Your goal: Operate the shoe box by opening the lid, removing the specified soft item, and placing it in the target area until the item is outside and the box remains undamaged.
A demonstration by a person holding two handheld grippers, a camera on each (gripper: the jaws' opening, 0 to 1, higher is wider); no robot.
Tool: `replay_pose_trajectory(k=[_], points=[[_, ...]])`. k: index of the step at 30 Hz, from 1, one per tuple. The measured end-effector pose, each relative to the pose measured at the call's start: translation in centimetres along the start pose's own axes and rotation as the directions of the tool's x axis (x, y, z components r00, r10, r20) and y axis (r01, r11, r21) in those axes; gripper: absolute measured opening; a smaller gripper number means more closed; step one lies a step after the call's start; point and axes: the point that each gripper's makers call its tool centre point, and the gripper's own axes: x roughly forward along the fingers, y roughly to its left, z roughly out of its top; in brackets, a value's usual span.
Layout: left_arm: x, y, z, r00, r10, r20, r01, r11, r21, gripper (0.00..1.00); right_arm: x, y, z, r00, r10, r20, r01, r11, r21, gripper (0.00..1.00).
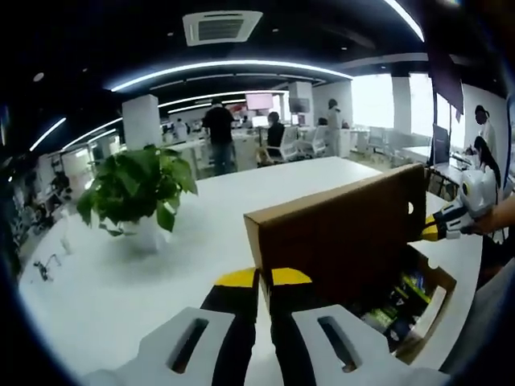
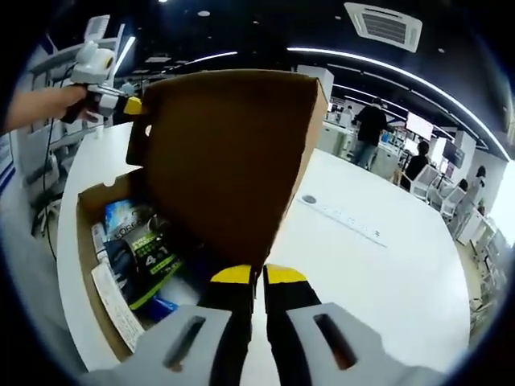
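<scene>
Across the lower frame of both views stretched a white table (image 1: 121, 273), an office with strip lights behind. Each gripper (image 1: 264, 279) (image 2: 263, 276) was clenched on the raised lid (image 2: 225, 161) edge. Centre-right sat the open box (image 1: 430, 310); packets (image 2: 145, 249) lay inside. Upper left stood a plant (image 1: 137, 185).

Box (image 2: 225, 161): one, brown card, lid raised.
Tools: two, left tool (image 1: 265, 278) and right tool (image 2: 259, 275).
Plant (image 1: 137, 185): one, potted.
Table (image 1: 161, 273): one, white.
Power strip (image 2: 342, 217): one.
Packets (image 2: 141, 249) in box: several, exact number unclear.
</scene>
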Motion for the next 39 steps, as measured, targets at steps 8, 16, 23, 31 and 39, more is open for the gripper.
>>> replay_pose_trajectory(k=[8, 16, 23, 31, 39], points=[[1.1, 0.3, 0.2, 1.000, -0.004, -0.006, 0.004, 1.000, 0.002, 0.01, 0.3, -0.4, 0.1, 1.000, -0.007, -0.001, 0.007, 1.000, 0.024, 0.01], [1.4, 0.5, 0.2, 1.000, 0.007, 0.001, -0.007, 1.000, 0.018, 0.04, 0.6, -0.6, 0.2, 1.000, -0.006, -0.014, 0.007, 0.999, 0.035, 0.00], [1.0, 0.9, -1.3, 1.000, 0.017, -0.017, -0.017, 1.000, -0.013, 0.08, 0.8, -0.7, 0.4, 1.000, -0.003, -0.023, 0.004, 0.999, 0.040, 0.00], [0.4, -0.5, -5.1, 0.996, 0.002, -0.088, -0.005, 0.999, -0.033, 0.05, 1.1, -0.9, 0.6, 1.000, -0.009, -0.029, 0.011, 0.998, 0.061, 0.00], [0.5, -0.9, -7.5, 0.991, 0.007, -0.132, -0.015, 0.998, -0.056, 0.01, 1.6, -1.2, 0.7, 0.999, -0.004, -0.040, 0.006, 0.999, 0.045, 0.00]])
